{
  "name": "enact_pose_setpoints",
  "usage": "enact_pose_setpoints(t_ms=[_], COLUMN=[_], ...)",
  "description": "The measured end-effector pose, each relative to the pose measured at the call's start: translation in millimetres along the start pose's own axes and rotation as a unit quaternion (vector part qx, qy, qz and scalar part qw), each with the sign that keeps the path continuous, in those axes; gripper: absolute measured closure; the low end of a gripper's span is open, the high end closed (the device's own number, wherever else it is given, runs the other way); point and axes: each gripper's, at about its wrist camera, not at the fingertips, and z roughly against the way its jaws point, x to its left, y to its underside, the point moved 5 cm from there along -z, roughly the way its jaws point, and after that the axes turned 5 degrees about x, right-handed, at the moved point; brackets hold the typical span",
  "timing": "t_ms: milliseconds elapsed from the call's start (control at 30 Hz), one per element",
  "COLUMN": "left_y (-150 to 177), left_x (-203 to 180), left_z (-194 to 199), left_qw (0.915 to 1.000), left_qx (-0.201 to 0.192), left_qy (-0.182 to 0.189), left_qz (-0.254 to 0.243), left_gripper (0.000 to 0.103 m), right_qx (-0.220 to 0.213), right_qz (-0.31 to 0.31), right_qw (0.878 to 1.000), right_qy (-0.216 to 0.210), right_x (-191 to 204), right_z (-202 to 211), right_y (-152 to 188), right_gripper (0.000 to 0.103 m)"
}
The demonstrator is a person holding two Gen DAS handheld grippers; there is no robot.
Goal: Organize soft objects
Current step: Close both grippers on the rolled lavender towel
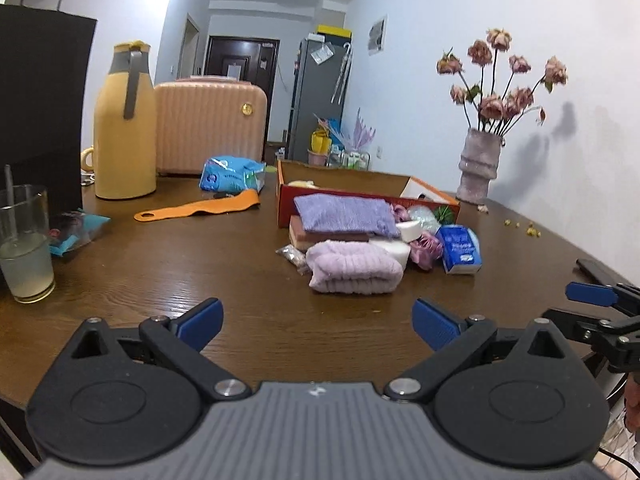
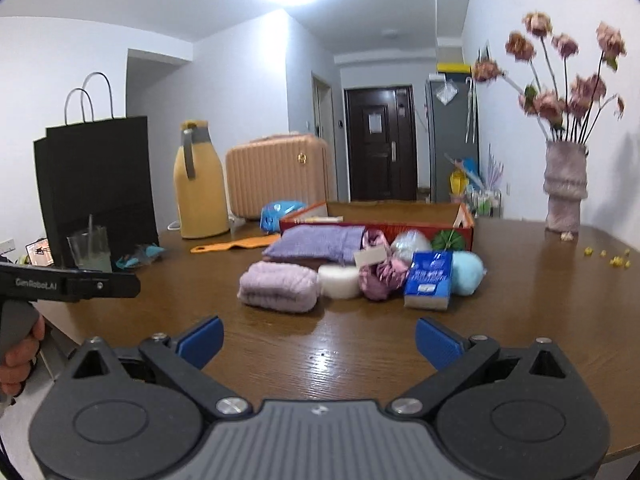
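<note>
The rolled lilac knit towel [image 1: 354, 267] lies ahead of your left gripper [image 1: 318, 322] and right gripper [image 2: 319, 342], both spread wide and empty.

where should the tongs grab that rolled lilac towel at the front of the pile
Grip the rolled lilac towel across its middle, coming from the near table edge. It lies sideways as a soft roll with its near side free; the white sponge crowds its right end.
</note>
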Motion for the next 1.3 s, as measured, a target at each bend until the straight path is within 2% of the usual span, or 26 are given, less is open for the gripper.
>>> enact_pose_setpoints(t_ms=[67,133,200,267,333,433,600,667,733,800,933,1000,1167,1200,1233,1300], left_y=[-3.7,-10.0,-17.7,-26.9,-35.9,-45.5,-50.8,-49.6,-45.3,-43.3,-40.8,-39.7,-37.3,-35.7,-34.3,-31.4], left_x=[0.9,1.0,0.7,2.1,4.7,9.0,17.7,19.3,22.0,21.9,23.0,22.7,11.1,8.0,5.1,-2.2], left_z=[-13.3,-28.9,-45.6,-67.0,-89.1,-118.8,-155.3,-164.3,-173.7,-177.8,-178.5,-175.2,-143.6,-135.3,-128.5,-112.6], left_qw=[1.0000,0.9998,0.9994,0.9985,0.9974,0.9954,0.9893,0.9860,0.9793,0.9783,0.9766,0.9759,0.9780,0.9781,0.9784,0.9795], left_qx=[0.009,0.015,0.022,0.037,0.049,0.066,0.095,0.109,0.130,0.136,0.135,0.135,0.122,0.119,0.118,0.111], left_qy=[0.001,0.009,0.021,0.030,0.036,0.042,0.071,0.083,0.108,0.108,0.112,0.112,0.122,0.125,0.128,0.132], left_qz=[0.003,0.007,0.015,0.028,0.040,0.056,0.085,0.095,0.111,0.113,0.124,0.130,0.118,0.115,0.113,0.104], left_gripper=[0.004,0.008,0.018,0.026,0.029,0.036,0.044,0.046,0.059,0.068,0.072,0.077,0.080,0.081,0.081,0.082], right_qx=[0.009,0.023,0.033,0.038,0.042,0.057,0.090,0.104,0.114,0.116,0.121,0.120,0.113,0.112,0.109,0.102], right_qz=[-0.020,-0.042,-0.065,-0.076,-0.079,-0.090,-0.116,-0.138,-0.152,-0.153,-0.162,-0.165,-0.162,-0.162,-0.162,-0.162], right_qw=[1.000,0.998,0.996,0.995,0.994,0.992,0.987,0.981,0.977,0.976,0.973,0.972,0.973,0.974,0.974,0.975], right_qy=[-0.012,-0.027,-0.041,-0.051,-0.055,-0.066,-0.072,-0.088,-0.100,-0.104,-0.110,-0.112,-0.116,-0.114,-0.113,-0.111], right_x=[-2.3,-4.8,-9.2,-10.2,-9.7,-8.4,-11.9,-15.2,-16.0,-15.2,-16.6,-17.4,-11.7,-10.0,-8.3,-4.0], right_z=[-15.2,-30.5,-48.0,-66.4,-86.6,-122.8,-177.8,-193.5,-204.8,-210.7,-217.7,-216.8,-188.0,-179.9,-171.8,-153.9], right_y=[-0.5,-1.8,-5.8,-13.0,-21.7,-33.4,-43.5,-43.9,-43.3,-41.7,-37.8,-37.1,-30.9,-28.7,-27.1,-24.3], right_gripper=[0.005,0.016,0.026,0.031,0.035,0.048,0.062,0.071,0.073,0.073,0.073,0.078,0.083,0.086,0.093,0.095])
